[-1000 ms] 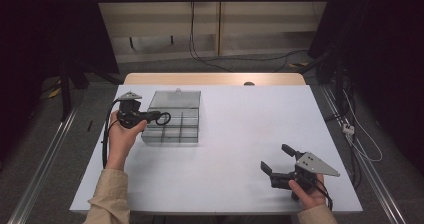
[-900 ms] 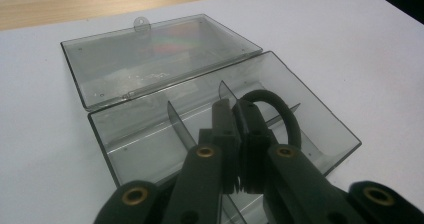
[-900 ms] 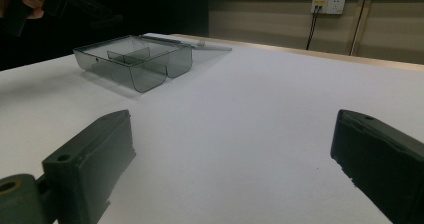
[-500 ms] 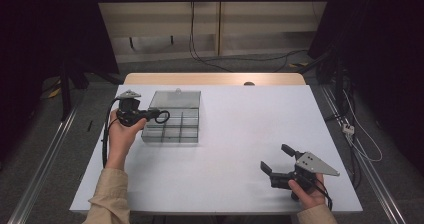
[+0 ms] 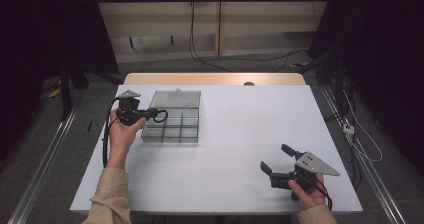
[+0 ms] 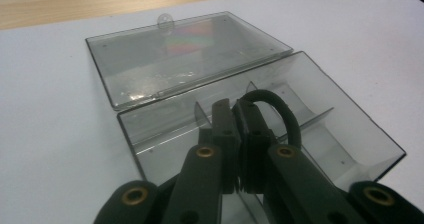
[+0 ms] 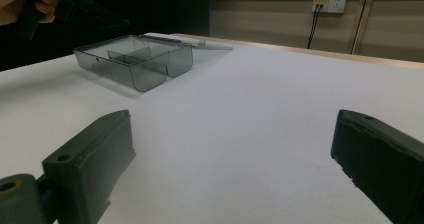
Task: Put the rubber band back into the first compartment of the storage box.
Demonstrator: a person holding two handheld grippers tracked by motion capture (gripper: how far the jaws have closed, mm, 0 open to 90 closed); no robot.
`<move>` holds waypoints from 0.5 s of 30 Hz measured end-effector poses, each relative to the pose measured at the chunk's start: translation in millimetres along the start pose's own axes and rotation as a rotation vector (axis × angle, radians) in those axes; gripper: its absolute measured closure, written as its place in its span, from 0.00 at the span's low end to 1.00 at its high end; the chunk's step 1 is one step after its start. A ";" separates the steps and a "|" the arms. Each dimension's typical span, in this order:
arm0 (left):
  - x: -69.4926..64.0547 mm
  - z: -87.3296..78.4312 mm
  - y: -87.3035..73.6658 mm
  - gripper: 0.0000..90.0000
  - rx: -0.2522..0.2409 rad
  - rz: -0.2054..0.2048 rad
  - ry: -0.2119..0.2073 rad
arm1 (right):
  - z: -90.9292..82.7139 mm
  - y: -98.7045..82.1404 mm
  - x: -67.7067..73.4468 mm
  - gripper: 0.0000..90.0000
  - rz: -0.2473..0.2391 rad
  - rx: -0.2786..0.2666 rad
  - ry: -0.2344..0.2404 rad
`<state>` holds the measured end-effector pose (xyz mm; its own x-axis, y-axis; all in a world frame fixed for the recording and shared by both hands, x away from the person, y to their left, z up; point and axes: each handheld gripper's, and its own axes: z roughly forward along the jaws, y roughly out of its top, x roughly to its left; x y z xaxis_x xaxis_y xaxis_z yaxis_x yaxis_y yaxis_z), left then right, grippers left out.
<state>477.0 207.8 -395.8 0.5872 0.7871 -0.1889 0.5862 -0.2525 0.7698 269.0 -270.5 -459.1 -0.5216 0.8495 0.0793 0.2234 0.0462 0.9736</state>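
We see the white table, then the clear compartment box with its lid lying open behind it; we read no writing on it. Over its compartments the left gripper pinches a black rubber ring. The right gripper rests near the front edge, jaws spread apart.

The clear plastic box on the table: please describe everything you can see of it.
The clear plastic box is smoky and see-through, with thin dividers forming compartments that look empty. Its hinged lid lies open flat on the white table. The left tongs, shut on a black ring, hover above its compartments.
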 end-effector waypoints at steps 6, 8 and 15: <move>4.7 2.6 -1.7 0.98 0.002 -0.011 0.010 | 0.1 -0.1 -0.4 0.03 -0.001 0.000 -0.002; 5.9 3.5 -1.8 0.98 0.007 -0.009 0.009 | 0.0 0.0 -0.4 0.03 0.000 0.000 -0.001; 8.8 6.9 -2.3 0.98 0.009 -0.012 0.010 | 0.0 -0.1 -0.8 0.03 0.000 0.002 0.000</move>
<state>484.7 211.4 -403.4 0.5741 0.7960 -0.1918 0.5983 -0.2479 0.7619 269.4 -271.2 -459.3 -0.5214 0.8496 0.0794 0.2249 0.0471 0.9732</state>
